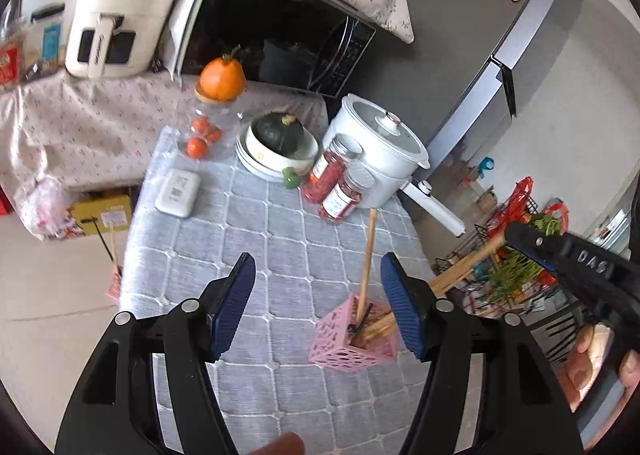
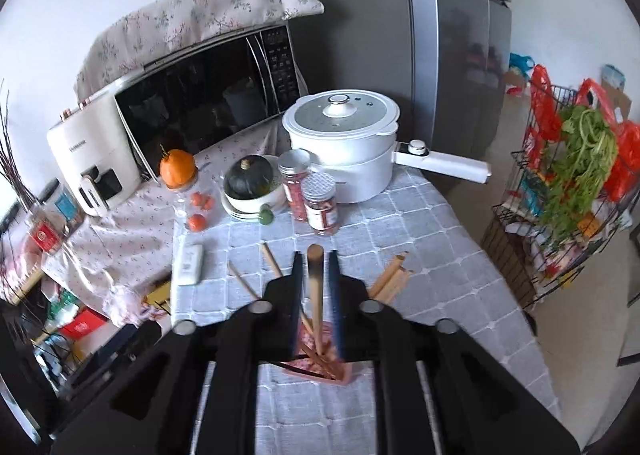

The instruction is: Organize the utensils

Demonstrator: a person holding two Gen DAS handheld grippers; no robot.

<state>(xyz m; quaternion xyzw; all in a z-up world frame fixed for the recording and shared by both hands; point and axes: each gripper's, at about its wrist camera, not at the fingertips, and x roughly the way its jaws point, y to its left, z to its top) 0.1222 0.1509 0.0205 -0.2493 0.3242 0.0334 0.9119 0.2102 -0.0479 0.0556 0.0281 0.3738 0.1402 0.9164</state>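
Right gripper (image 2: 316, 267) loosened around stick (image 2: 315, 287) over basket (image 2: 320, 369); left gripper (image 1: 318, 295) hung released. Could tip basket if stick leaned.

Table: I see a grey checked cloth (image 1: 280, 223) on it.
By the white pot (image 1: 376, 147): two red jars (image 1: 332, 183), bowl with a green squash (image 1: 280, 139).
In front of pot: pink basket (image 1: 352, 339).
Left of pot: white box (image 1: 178, 193), small oranges (image 1: 202, 137).

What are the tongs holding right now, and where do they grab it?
Nothing. The left tongs are open and empty. The wooden stick stands in the pink holder, between the right tongs, which do not touch it.
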